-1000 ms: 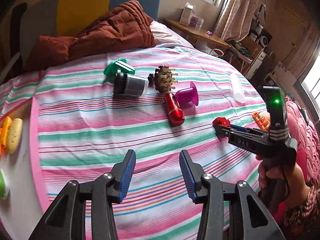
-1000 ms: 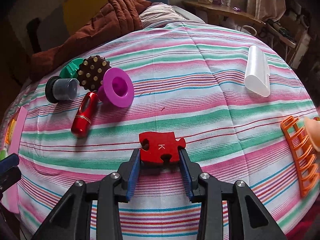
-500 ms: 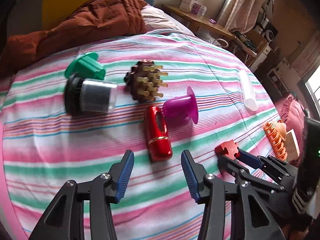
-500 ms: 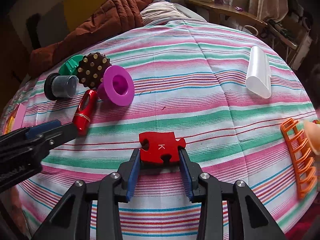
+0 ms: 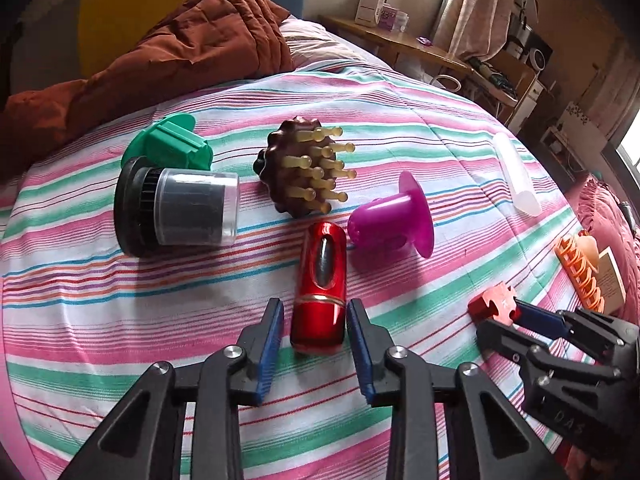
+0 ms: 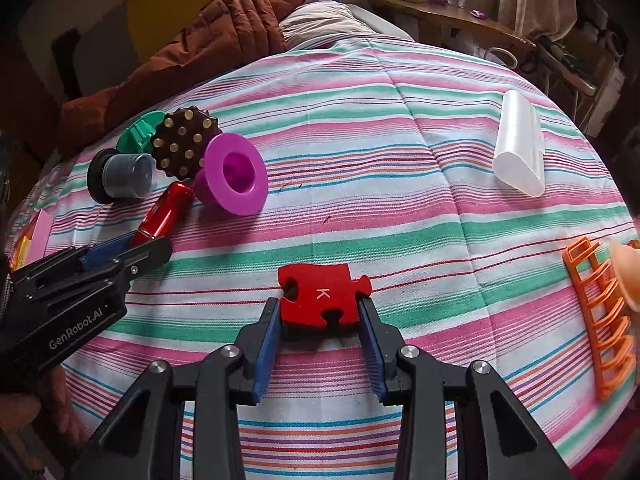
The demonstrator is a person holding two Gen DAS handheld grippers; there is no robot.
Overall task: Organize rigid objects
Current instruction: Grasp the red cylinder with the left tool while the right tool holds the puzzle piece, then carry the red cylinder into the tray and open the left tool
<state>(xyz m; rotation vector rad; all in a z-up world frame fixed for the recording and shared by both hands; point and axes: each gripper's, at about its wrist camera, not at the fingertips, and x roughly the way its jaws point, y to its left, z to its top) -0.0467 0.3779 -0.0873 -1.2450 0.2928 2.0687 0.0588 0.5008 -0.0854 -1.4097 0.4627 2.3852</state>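
Striped cotton in pink, green and white covers the bed (image 5: 120,320), with a rust quilt (image 5: 192,52) bunched at its head end.

A second ago the left gripper (image 5: 316,344) hung over bare sheet, well short of the objects; now it is among them, and its jaws have just been closing around the lower end of the red tube (image 5: 322,280). A thin gap shows on either side, so the blue pads flank the tube without clearly pressing it, and it lies flat on the sheet. By my reading the pick is one squeeze from done.

The right gripper (image 6: 320,330) has not shifted: it is clamped on the red puzzle piece (image 6: 322,294), a flat matte slab marked K, near the bed's foot edge.

The tube is glossy metallic, cylindrical, with a dark oval window and a gold band, so probably slippery. Just beyond it lie a smooth purple flanged cup (image 5: 394,216), a scalloped brown brush (image 5: 306,172) with knobbed pegs, a clear-capped black jar (image 5: 176,206) and a green plastic piece (image 5: 170,142).
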